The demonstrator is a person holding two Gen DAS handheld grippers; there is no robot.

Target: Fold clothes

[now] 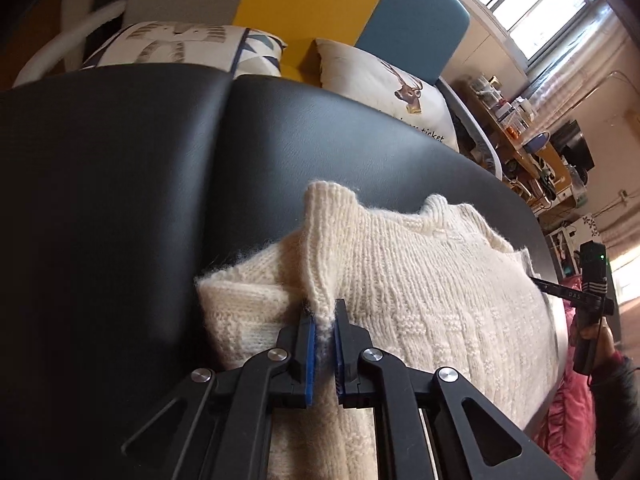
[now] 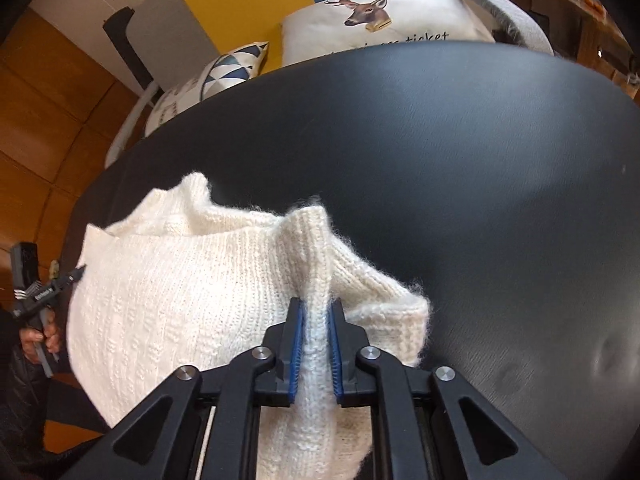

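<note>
A cream knitted sweater [image 1: 432, 304] lies bunched on a black padded surface [image 1: 120, 200]. My left gripper [image 1: 323, 320] is shut on a raised fold at the sweater's left edge, its blue pads pressing the knit from both sides. In the right wrist view the same sweater [image 2: 176, 304] spreads to the left, and my right gripper [image 2: 316, 312] is shut on a pinched ridge of knit at its right edge. Each gripper shows at the far side of the other's view, held in a hand: the right gripper [image 1: 532, 279] and the left gripper [image 2: 83, 267].
Behind the black surface [image 2: 480, 160] stand a deer-print cushion [image 1: 384, 88] and a triangle-patterned cushion [image 1: 180, 46] against yellow and blue panels. A cluttered wooden shelf [image 1: 524, 148] and a window are at the right. Pink fabric [image 1: 568, 420] hangs by the near right edge.
</note>
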